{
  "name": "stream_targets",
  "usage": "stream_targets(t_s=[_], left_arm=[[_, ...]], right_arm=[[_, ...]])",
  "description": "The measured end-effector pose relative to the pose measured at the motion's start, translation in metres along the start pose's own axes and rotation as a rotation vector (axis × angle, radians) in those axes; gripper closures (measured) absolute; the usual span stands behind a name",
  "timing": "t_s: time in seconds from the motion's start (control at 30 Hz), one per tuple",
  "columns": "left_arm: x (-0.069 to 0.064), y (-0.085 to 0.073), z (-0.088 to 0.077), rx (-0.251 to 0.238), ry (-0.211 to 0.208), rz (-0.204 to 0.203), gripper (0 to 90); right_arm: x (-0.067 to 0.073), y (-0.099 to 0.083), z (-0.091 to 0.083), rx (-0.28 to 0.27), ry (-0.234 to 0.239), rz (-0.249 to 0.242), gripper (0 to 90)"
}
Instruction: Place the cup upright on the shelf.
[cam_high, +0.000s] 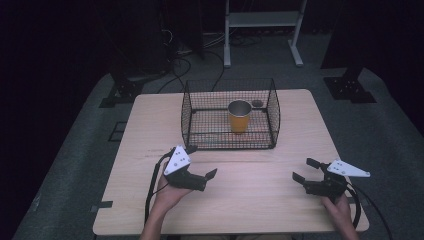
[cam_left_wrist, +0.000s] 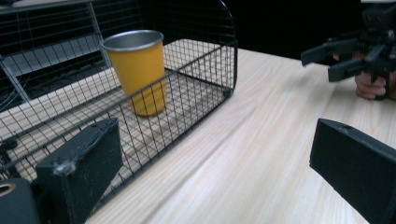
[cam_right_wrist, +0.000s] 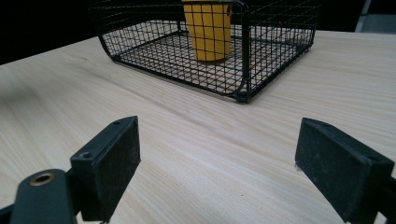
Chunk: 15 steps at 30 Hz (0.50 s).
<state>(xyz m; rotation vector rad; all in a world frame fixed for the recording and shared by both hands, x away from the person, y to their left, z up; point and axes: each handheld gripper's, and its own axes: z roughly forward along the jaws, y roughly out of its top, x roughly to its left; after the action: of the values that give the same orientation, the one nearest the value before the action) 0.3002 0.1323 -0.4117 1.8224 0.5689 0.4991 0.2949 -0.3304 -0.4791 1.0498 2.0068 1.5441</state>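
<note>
Item: yellow tapered cup with a bare steel rim and metal inside (cam_high: 239, 116). It stood upright on the floor of the black wire-mesh basket (cam_high: 200, 116), towards the basket's right half, apart from every wall. Smooth painted outside, wider at the mouth than at the foot; I judged it light and rigid, apt to slip under a pinch set too high.

Container: the basket was open-topped, with a fine square grid, rounded upper corners and a low front wall, and sat on the far middle of the pale wood-grain table (cam_high: 260, 200). A small dark round thing (cam_high: 257, 103) lay by its back wall; I could not tell what it was.

My left gripper (cam_high: 207, 178): jaws wide apart, holding nothing, low over the table just in front of the basket's left front corner, flat black pads (cam_left_wrist: 88, 163) matte and scuffed.

My right gripper (cam_high: 306, 170): jaws likewise spread, empty, near the table's right front, well apart from the basket, pads (cam_right_wrist: 109, 161) rectangular and dull.

Step in hand, as I judged it: the approach, nothing yet grasped. The next move called for one gripper to rise over the front wall, descend into the basket and close across the cup's body below the rim, clear of the mesh.
</note>
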Motion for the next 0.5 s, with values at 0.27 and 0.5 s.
stream_targets(t_s=[0.27,0.5], left_arm=[[-0.008,-0.014,-0.01,0.0,0.012,-0.017,2.1],[-0.017,-0.023,-0.016,-0.043,0.014,-0.059,2.1]], right_arm=[[0.0,0.0,0.0,0.001,0.001,0.004,13.0],[-0.001,0.0,0.0,0.0,0.002,0.007,13.0]])
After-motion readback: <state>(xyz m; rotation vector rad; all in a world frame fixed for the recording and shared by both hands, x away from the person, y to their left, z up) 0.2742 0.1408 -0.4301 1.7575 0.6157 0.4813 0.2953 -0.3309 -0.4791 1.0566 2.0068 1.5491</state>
